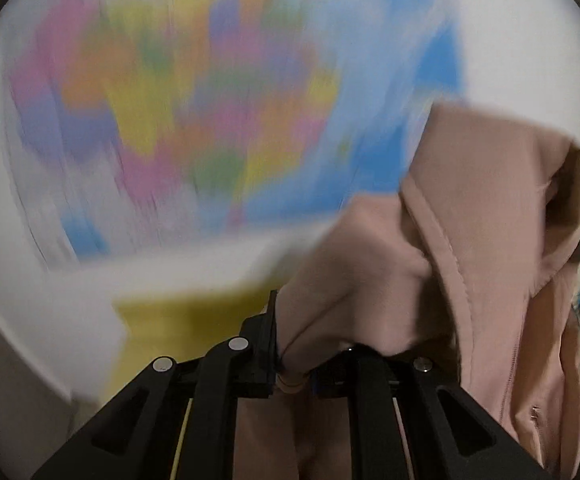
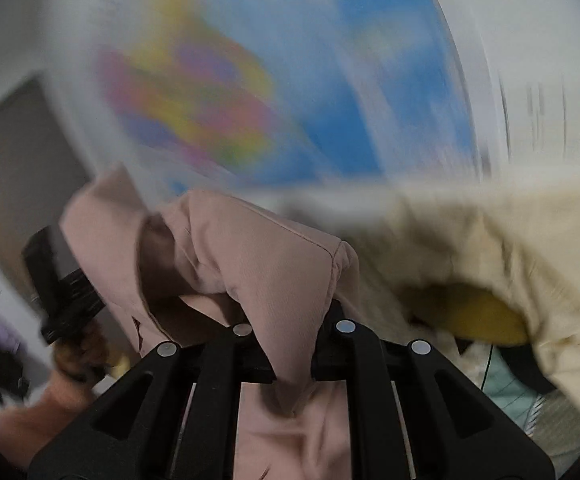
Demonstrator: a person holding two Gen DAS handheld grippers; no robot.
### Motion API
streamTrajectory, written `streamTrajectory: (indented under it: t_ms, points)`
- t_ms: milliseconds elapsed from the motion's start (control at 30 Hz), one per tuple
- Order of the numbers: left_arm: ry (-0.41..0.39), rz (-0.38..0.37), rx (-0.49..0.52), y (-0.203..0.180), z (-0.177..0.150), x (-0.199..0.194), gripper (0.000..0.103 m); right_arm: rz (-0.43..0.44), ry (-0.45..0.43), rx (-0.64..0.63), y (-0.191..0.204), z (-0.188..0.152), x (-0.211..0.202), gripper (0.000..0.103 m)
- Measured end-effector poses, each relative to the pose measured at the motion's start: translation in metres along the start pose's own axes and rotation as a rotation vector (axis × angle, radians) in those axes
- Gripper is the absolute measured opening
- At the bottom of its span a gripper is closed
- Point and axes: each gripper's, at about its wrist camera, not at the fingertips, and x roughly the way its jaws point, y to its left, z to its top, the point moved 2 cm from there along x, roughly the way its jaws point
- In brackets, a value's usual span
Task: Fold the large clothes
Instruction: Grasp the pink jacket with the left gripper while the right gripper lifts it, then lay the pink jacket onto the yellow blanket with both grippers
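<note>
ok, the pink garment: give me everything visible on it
The pink garment is dusty-pink, soft matte fabric with stitched seams and what looks like a zipper along one edge. It hangs bunched and creased, not laid flat. The left gripper is shut on one fold, the right gripper on another. In the right wrist view a cream cloth lies beside it; contact is unclear. The background is motion-blurred.
</note>
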Motion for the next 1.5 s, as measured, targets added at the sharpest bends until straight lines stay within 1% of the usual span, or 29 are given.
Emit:
streamTrajectory:
  t_ms: [67, 133, 167, 233, 400, 467, 500, 533, 567, 600, 633, 667, 700, 800, 833, 900, 967, 1067, 1133, 1167, 1200, 1233, 1267, 1300, 1333, 1367, 1400, 1467, 1500]
  points:
    - [0.119, 0.024, -0.03, 0.006, -0.02, 0.058, 0.01, -0.043, 0.109, 0.057, -0.033, -0.009, 0.062, 0.01]
    - [0.203, 0.034, -0.057, 0.011, -0.037, 0.105, 0.01, -0.068, 0.159, 0.089, -0.052, -0.015, 0.097, 0.01]
    - [0.231, 0.024, -0.081, 0.016, -0.041, 0.124, 0.01, -0.072, 0.162, 0.102, -0.059, -0.013, 0.108, 0.01]
    - [0.26, 0.023, -0.112, 0.023, -0.044, 0.145, 0.01, -0.057, 0.159, 0.125, -0.065, -0.005, 0.119, 0.01]
    - [0.257, -0.001, -0.105, 0.027, -0.037, 0.155, 0.011, -0.082, 0.145, 0.123, -0.073, 0.013, 0.125, 0.01]
    - [0.32, 0.005, -0.098, 0.029, -0.038, 0.178, 0.016, -0.12, 0.178, 0.148, -0.084, 0.014, 0.139, 0.019]
    - [0.342, 0.002, -0.098, 0.027, -0.041, 0.184, 0.018, -0.132, 0.189, 0.169, -0.091, 0.01, 0.144, 0.031]
    - [0.373, -0.008, -0.099, 0.034, -0.039, 0.195, 0.02, -0.141, 0.199, 0.178, -0.093, 0.007, 0.146, 0.034]
    - [0.389, -0.004, -0.102, 0.036, -0.042, 0.2, 0.026, -0.15, 0.195, 0.17, -0.092, 0.006, 0.143, 0.038]
    - [0.384, -0.007, -0.113, 0.039, -0.043, 0.199, 0.03, -0.169, 0.183, 0.154, -0.089, 0.005, 0.137, 0.057]
    - [0.373, -0.017, -0.122, 0.044, -0.037, 0.197, 0.035, -0.182, 0.166, 0.142, -0.087, 0.004, 0.129, 0.069]
    - [0.354, -0.04, -0.131, 0.048, -0.037, 0.19, 0.047, -0.19, 0.14, 0.128, -0.083, 0.004, 0.118, 0.072]
    - [0.338, -0.046, -0.131, 0.05, -0.036, 0.185, 0.054, -0.212, 0.109, 0.099, -0.075, 0.001, 0.099, 0.076]
    - [0.25, -0.066, -0.114, 0.057, -0.033, 0.151, 0.066, -0.233, 0.069, 0.048, -0.059, -0.017, 0.057, 0.087]
    - [0.23, -0.075, -0.11, 0.06, -0.033, 0.139, 0.066, -0.235, 0.074, 0.033, -0.052, -0.029, 0.044, 0.091]
    - [0.19, -0.099, -0.081, 0.06, -0.036, 0.116, 0.067, -0.245, 0.113, -0.006, -0.038, -0.059, 0.028, 0.093]
    - [0.161, -0.112, -0.052, 0.065, -0.037, 0.097, 0.071, -0.247, 0.174, -0.038, -0.024, -0.095, 0.024, 0.095]
    - [0.159, -0.134, -0.034, 0.076, -0.052, 0.08, 0.072, -0.288, 0.277, -0.101, -0.001, -0.142, 0.033, 0.095]
    - [0.172, -0.137, -0.034, 0.081, -0.068, 0.073, 0.073, -0.303, 0.327, -0.125, 0.004, -0.167, 0.036, 0.097]
    - [0.183, -0.134, -0.041, 0.084, -0.077, 0.072, 0.073, -0.312, 0.354, -0.135, 0.006, -0.181, 0.04, 0.097]
    - [0.2, -0.136, -0.043, 0.086, -0.085, 0.07, 0.073, -0.331, 0.372, -0.145, 0.001, -0.193, 0.038, 0.093]
    - [0.207, -0.136, -0.042, 0.086, -0.09, 0.069, 0.073, -0.359, 0.381, -0.158, -0.002, -0.201, 0.038, 0.066]
    - [0.212, -0.13, -0.042, 0.085, -0.095, 0.067, 0.073, -0.366, 0.391, -0.154, -0.006, -0.204, 0.039, 0.049]
    - [0.216, -0.131, -0.04, 0.085, -0.1, 0.064, 0.073, -0.343, 0.397, -0.123, -0.011, -0.204, 0.037, 0.012]
    - [0.215, -0.135, -0.04, 0.087, -0.105, 0.063, 0.073, -0.289, 0.384, -0.059, -0.018, -0.198, 0.03, 0.005]
    - [0.209, -0.135, -0.041, 0.088, -0.107, 0.059, 0.073, -0.242, 0.336, 0.004, -0.025, -0.188, 0.017, 0.004]
    - [0.202, -0.133, -0.043, 0.092, -0.108, 0.055, 0.073, -0.226, 0.292, 0.024, -0.028, -0.175, 0.003, 0.003]
    - [0.191, -0.135, -0.044, 0.094, -0.11, 0.048, 0.073, -0.241, 0.21, 0.044, -0.034, -0.155, -0.025, 0.003]
    - [0.188, -0.129, -0.04, 0.096, -0.112, 0.045, 0.073, -0.241, 0.139, 0.088, -0.043, -0.139, -0.047, 0.003]
